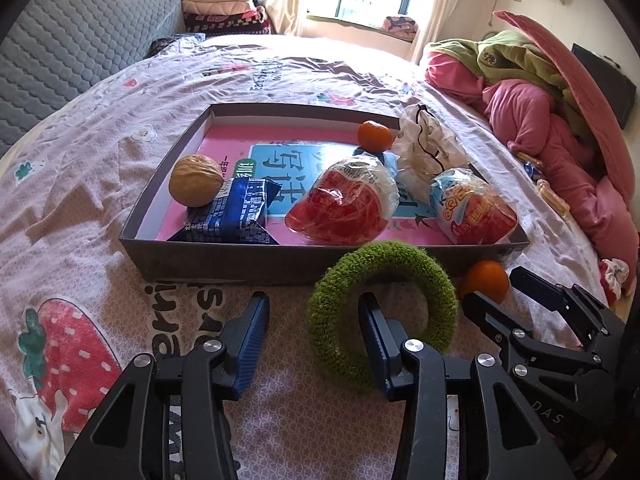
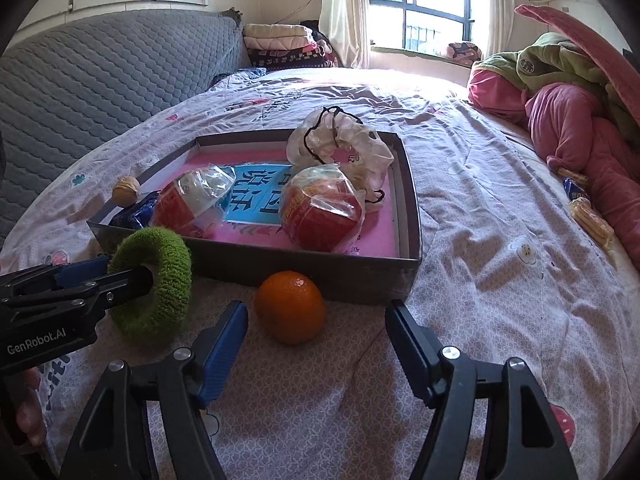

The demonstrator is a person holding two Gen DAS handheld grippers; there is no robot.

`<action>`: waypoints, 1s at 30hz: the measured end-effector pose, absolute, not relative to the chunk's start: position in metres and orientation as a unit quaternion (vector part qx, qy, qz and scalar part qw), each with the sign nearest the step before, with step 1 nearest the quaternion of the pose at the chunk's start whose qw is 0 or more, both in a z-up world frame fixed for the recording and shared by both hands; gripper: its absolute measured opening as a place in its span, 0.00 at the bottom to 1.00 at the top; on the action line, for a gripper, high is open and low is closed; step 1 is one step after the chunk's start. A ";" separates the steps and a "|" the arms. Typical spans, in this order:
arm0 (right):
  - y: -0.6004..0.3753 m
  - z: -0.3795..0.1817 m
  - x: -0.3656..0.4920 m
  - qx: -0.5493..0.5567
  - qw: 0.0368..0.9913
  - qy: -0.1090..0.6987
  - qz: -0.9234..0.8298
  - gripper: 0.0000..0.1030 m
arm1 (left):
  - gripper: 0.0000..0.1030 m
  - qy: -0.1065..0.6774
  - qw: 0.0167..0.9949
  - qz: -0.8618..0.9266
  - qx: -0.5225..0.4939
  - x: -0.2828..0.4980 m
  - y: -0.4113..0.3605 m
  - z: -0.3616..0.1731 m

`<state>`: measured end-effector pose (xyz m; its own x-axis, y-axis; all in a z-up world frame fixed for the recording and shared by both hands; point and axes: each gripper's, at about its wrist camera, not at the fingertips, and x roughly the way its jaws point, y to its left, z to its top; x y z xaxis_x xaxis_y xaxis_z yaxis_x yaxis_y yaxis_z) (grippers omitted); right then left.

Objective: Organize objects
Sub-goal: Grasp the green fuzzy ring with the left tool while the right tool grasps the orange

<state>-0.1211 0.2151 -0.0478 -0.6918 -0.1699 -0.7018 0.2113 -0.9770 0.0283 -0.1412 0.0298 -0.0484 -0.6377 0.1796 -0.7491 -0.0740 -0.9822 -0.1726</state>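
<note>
Nearest the left wrist camera, the left gripper [image 1: 312,316] angles down over the bed [image 1: 80,168], jaws spread, one through the green ring [image 1: 332,284], not pinching. Box [image 1: 224,268] holds one walnut [image 1: 195,179], one orange [image 1: 374,135], two red packets.

From the right wrist, right gripper [image 2: 316,324], jaws spread, flanks a second orange [image 2: 289,307] untouched.

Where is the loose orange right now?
In the right wrist view, the orange lies on the bedspread, touching the box's near wall, right of the green ring.
</note>
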 end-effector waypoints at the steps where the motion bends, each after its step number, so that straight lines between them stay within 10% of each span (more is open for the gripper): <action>1: 0.214 -0.048 -0.121 0.379 0.104 0.029 -0.919 0.66 | 0.42 -0.063 0.073 0.902 -0.420 -0.142 0.031 -0.049; 13: 0.205 -0.053 -0.121 0.381 0.122 0.040 -0.915 0.35 | 0.23 -0.060 0.091 0.902 -0.417 -0.143 0.039 -0.053; 30: 0.208 -0.042 -0.114 0.364 0.128 0.033 -0.922 0.35 | 0.15 -0.065 0.098 0.911 -0.396 -0.128 0.035 -0.033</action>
<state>-0.1141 0.2084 -0.0424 -0.7023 -0.2121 -0.6795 0.2607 -0.9649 0.0317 -0.1280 0.0353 -0.0325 -0.6677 0.2300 -0.7080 -0.1275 -0.9724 -0.1957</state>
